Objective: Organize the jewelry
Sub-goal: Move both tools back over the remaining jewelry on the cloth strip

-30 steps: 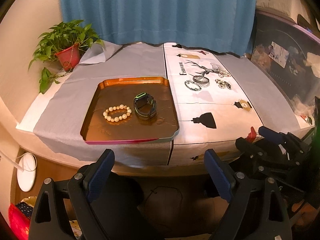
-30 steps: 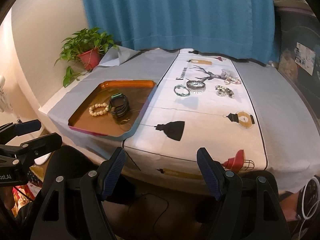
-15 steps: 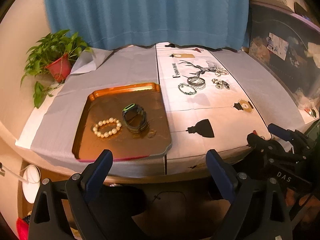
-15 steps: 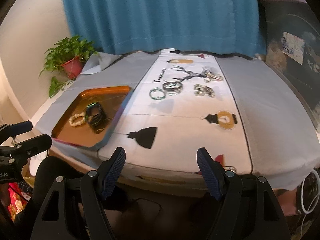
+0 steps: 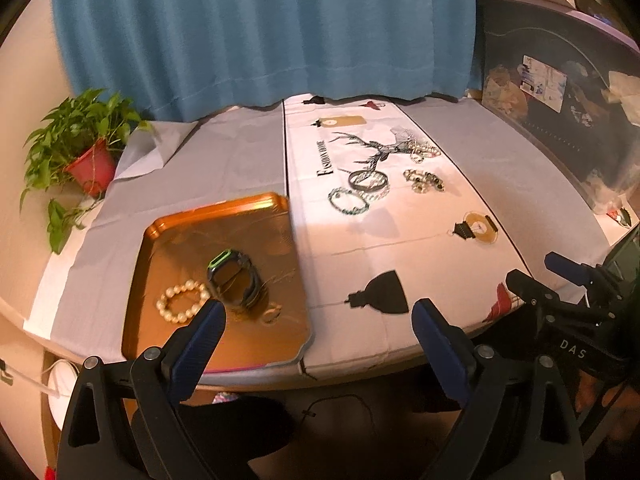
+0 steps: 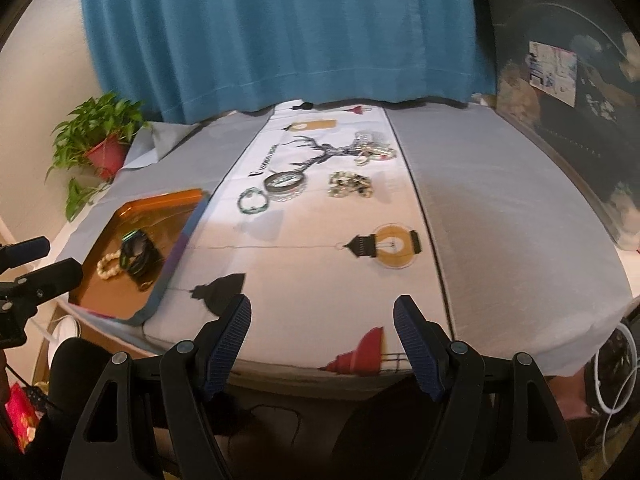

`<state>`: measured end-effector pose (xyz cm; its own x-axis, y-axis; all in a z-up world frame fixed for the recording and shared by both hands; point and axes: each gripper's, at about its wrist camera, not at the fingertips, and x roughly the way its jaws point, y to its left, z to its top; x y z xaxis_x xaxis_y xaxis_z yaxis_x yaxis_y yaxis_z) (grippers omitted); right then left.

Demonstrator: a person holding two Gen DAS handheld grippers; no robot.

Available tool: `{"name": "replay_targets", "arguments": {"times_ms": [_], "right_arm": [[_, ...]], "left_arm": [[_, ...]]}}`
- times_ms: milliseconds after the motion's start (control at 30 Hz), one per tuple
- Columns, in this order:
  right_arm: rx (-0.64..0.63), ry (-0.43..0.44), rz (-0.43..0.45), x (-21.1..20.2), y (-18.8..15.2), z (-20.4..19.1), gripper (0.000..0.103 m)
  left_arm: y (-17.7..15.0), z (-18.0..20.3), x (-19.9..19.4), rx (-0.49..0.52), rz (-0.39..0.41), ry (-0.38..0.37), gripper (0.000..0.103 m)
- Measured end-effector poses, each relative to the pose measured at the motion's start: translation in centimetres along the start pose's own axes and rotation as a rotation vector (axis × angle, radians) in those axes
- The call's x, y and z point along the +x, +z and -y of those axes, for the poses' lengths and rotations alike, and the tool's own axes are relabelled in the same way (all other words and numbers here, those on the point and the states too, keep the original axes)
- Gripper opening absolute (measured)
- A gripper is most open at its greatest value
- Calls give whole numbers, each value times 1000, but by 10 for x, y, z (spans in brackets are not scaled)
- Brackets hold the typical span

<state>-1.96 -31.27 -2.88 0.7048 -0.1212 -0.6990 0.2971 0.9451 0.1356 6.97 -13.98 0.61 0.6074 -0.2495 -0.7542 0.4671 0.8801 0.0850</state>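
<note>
An orange tray [image 5: 168, 224] [image 6: 160, 204] lies on the table's left part. In it are a pearl bracelet [image 5: 182, 302] [image 6: 108, 264] and a dark watch with a green edge [image 5: 232, 276] [image 6: 138, 250]. Further back on the white printed runner lie a green bead bracelet [image 5: 348, 201] [image 6: 252, 200], a dark bangle [image 5: 368, 180] [image 6: 285, 181], a bead cluster [image 5: 424, 180] [image 6: 351, 185] and a pearl pile [image 5: 416, 148] [image 6: 372, 146]. My left gripper [image 5: 316, 320] is open and empty at the front table edge, near the tray. My right gripper [image 6: 322, 318] is open and empty at the front edge over the runner.
A potted plant in a red pot [image 5: 80, 148] [image 6: 100, 140] stands at the back left. A blue curtain [image 5: 260, 32] hangs behind the table. A dark cluttered cabinet [image 5: 560, 120] flanks the right side. A grey cloth [image 6: 500, 200] covers the table beside the runner.
Both grippers have moved forward and up towards the table and swung a little right. Both stay open and empty. The jewelry has not moved.
</note>
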Motion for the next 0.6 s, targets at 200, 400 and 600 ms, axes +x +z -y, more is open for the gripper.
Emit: {"name": "replay_targets", "arguments": {"times_ms": [200, 400, 600], "right_arm": [[16, -26, 2, 7, 8, 15, 74], [31, -55, 12, 17, 22, 34, 74], [40, -93, 32, 40, 46, 59, 74]], "left_arm": [[16, 11, 14, 14, 1, -22, 93], [34, 21, 34, 21, 2, -36, 93], [53, 23, 61, 8, -9, -50, 93]]}}
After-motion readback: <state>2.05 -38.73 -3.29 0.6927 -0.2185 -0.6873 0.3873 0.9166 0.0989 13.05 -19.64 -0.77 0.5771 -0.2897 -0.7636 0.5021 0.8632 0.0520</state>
